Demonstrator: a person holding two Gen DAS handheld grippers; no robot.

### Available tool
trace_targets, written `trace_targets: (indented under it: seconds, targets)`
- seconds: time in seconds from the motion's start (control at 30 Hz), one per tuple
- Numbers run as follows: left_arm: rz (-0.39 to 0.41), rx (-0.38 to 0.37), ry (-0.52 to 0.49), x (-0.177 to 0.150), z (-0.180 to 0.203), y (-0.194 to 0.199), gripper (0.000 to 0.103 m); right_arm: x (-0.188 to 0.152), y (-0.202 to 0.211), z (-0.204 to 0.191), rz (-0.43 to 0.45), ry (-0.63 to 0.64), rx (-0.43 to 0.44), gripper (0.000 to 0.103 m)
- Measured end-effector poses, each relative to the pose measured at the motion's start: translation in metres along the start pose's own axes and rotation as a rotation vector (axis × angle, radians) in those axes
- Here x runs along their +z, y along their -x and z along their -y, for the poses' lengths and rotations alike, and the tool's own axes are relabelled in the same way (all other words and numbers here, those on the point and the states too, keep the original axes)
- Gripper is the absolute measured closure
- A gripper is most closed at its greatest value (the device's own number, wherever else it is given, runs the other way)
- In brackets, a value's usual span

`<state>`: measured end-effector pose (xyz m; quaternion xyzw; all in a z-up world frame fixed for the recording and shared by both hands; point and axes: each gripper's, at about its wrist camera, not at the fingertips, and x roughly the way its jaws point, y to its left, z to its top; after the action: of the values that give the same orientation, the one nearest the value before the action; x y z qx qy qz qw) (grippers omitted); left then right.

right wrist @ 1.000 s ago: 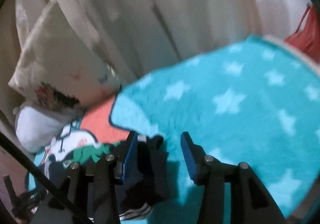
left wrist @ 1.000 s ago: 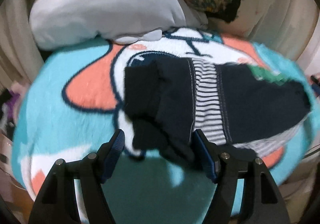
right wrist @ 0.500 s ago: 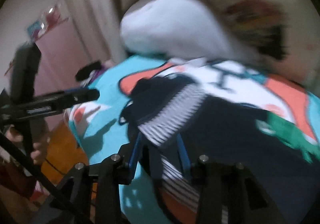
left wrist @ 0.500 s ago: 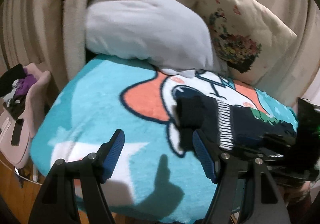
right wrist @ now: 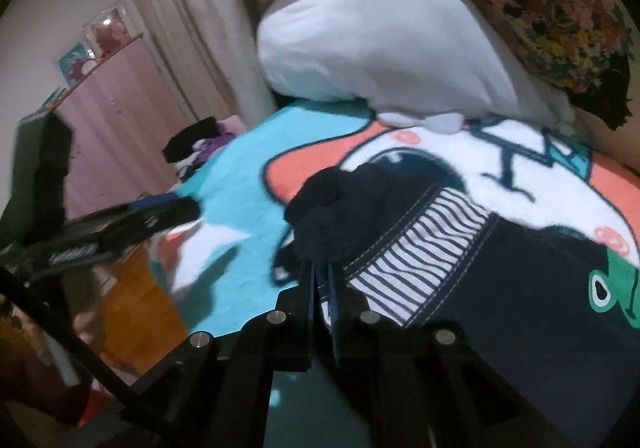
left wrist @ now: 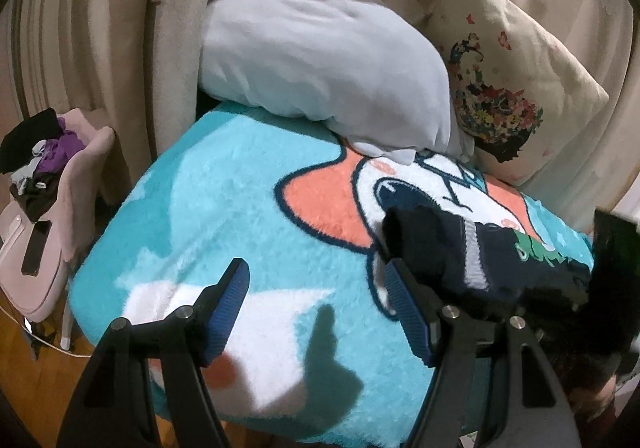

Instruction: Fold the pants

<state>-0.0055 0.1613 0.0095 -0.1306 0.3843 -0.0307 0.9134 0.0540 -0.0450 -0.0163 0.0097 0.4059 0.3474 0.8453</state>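
Two grippers are in my hands, and I describe them from the left to the right. At about nine o'clock of the left wrist view stands a pink chair (left wrist: 48, 240) with a heap of clothes, well apart from the work, so I ignore it. My left gripper (left wrist: 316, 308) is released, its blue pads wide apart and nothing between them; it hangs over the bare turquoise blanket (left wrist: 224, 200), I think because it is free and waits for the next corner to take. The pants (left wrist: 472, 248), dark navy with a striped panel and a green frog print, lie on the blanket at about three o'clock of this view, just beside the right finger (left wrist: 408, 308) of that gripper but not inside it. Behind, at twelve o'clock, a grey plush pillow (left wrist: 320, 56) and a flowered cushion (left wrist: 512, 68) lean on the curtain. In the right wrist view my right gripper (right wrist: 322, 288) is clenched, the pads almost together on a bunched edge of the pants (right wrist: 520, 288), which spread toward four o'clock. I judge that it pinches this edge in order to carry it over for a fold, which looks only partly made. The cloth is soft and bunched, so it may slip or drag the rest with it.
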Motion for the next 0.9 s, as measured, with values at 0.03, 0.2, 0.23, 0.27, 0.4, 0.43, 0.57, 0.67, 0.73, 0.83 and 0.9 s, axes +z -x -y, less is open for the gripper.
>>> trace_targets:
  seconds: [0.03, 0.2, 0.23, 0.27, 0.4, 0.43, 0.57, 0.67, 0.73, 0.83, 0.9]
  targets:
    - [-0.001, -0.002, -0.003, 0.001, 0.002, -0.001, 0.033, -0.003, -0.003, -0.001, -0.014, -0.001, 0.003, 0.095]
    - [-0.016, -0.029, -0.045, 0.011, 0.033, -0.018, 0.033, -0.015, -0.014, 0.01, -0.029, -0.044, 0.051, 0.093]
    - [-0.015, -0.03, -0.061, 0.014, 0.041, -0.024, 0.033, -0.016, -0.009, 0.011, -0.014, -0.051, 0.058, 0.091]
    - [-0.024, -0.02, -0.084, 0.016, 0.05, -0.034, 0.032, -0.017, -0.003, 0.012, -0.003, -0.051, 0.069, 0.087]
    - [-0.109, 0.057, -0.133, 0.016, 0.071, -0.076, 0.032, -0.032, 0.041, 0.03, 0.086, -0.105, 0.02, 0.08]
    - [-0.129, 0.073, -0.14, 0.013, 0.072, -0.084, 0.032, -0.038, 0.056, 0.043, 0.119, -0.148, -0.009, 0.08]
    - [-0.142, 0.071, -0.101, 0.006, 0.06, -0.091, 0.024, -0.073, 0.113, 0.107, 0.236, -0.356, -0.195, 0.067]
    - [-0.153, 0.049, -0.087, 0.012, 0.054, -0.08, 0.024, -0.112, 0.155, 0.159, 0.298, -0.545, -0.32, 0.063]
    - [-0.131, 0.041, -0.098, 0.016, 0.057, -0.063, 0.024, -0.142, 0.187, 0.185, 0.367, -0.658, -0.383, 0.063]
    - [-0.075, -0.034, -0.156, 0.027, 0.081, -0.031, 0.024, -0.182, 0.231, 0.207, 0.485, -0.788, -0.405, 0.064]
    - [-0.057, -0.112, -0.228, 0.034, 0.117, -0.018, 0.024, -0.194, 0.248, 0.209, 0.504, -0.817, -0.466, 0.061]
